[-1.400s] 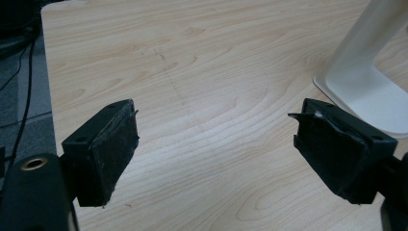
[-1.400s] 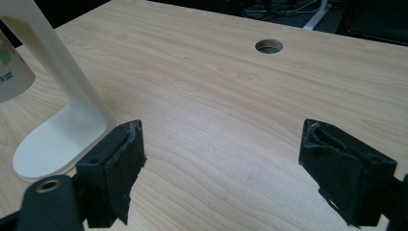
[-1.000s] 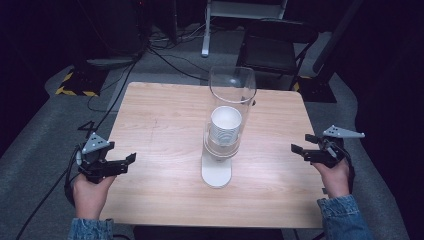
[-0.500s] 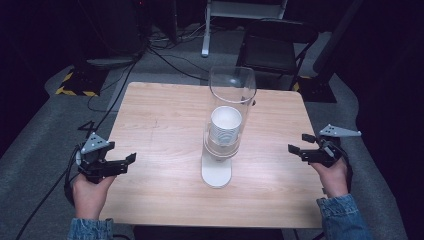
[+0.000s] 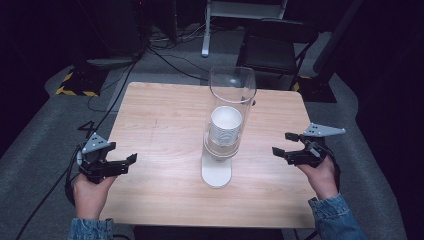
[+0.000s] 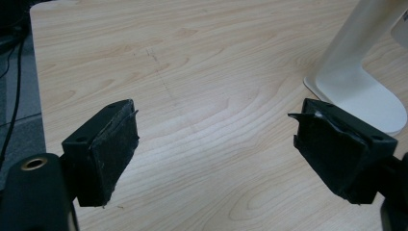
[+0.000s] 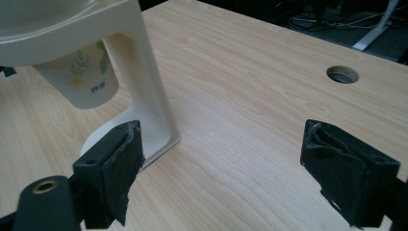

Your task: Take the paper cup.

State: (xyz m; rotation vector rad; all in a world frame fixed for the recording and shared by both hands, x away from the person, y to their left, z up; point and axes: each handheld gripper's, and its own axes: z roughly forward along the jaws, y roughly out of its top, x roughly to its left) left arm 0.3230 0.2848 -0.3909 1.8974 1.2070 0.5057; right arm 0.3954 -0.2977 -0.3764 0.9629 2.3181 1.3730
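Both grippers are empty, so the work looks barely begun: the stack of white paper cups point(image 5: 226, 125) sits untouched inside the clear plastic tube of the white cup dispenser point(image 5: 216, 172) at the middle of the light wooden table point(image 5: 160, 115). The left gripper point(image 5: 129, 161) hovers near the left edge, jaws spread wide. The right gripper point(image 5: 282, 143), just as wide open, points at the dispenser; the lowest printed cup point(image 7: 79, 79) hangs below the tube, waiting to be pulled
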